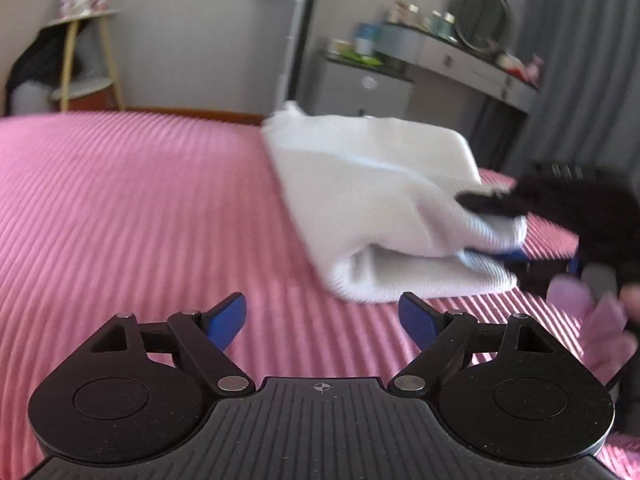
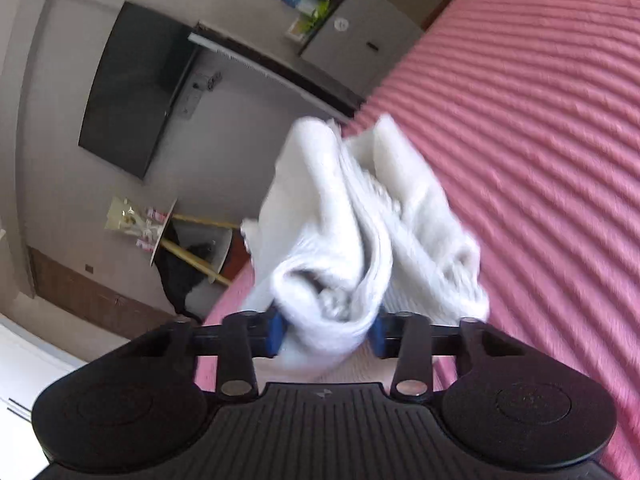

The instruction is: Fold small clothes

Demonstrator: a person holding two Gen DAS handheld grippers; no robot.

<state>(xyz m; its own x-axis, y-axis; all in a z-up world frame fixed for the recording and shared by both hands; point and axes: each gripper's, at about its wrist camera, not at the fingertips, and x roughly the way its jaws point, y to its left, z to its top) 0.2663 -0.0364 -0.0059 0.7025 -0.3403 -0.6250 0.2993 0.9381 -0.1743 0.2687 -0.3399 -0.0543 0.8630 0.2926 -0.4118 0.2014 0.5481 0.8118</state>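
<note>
A small white ribbed garment (image 1: 384, 208) is folded over on itself and held a little above the pink striped bedspread (image 1: 132, 208). My right gripper (image 2: 326, 330) is shut on its bunched end (image 2: 352, 240); the rest of the cloth hangs forward from the blue pads. In the left wrist view the right gripper (image 1: 504, 236) shows as a blurred black shape at the right, clamped on the garment's near end. My left gripper (image 1: 322, 312) is open and empty, just short of the garment's lower fold.
The bedspread (image 2: 540, 160) fills the right wrist view's right side. Beyond the bed stand a grey cabinet (image 1: 360, 84), a cluttered desk (image 1: 472, 60), a small round side table (image 1: 86, 52) and grey curtains (image 1: 580, 60). A wall TV (image 2: 132, 92) is in the right wrist view.
</note>
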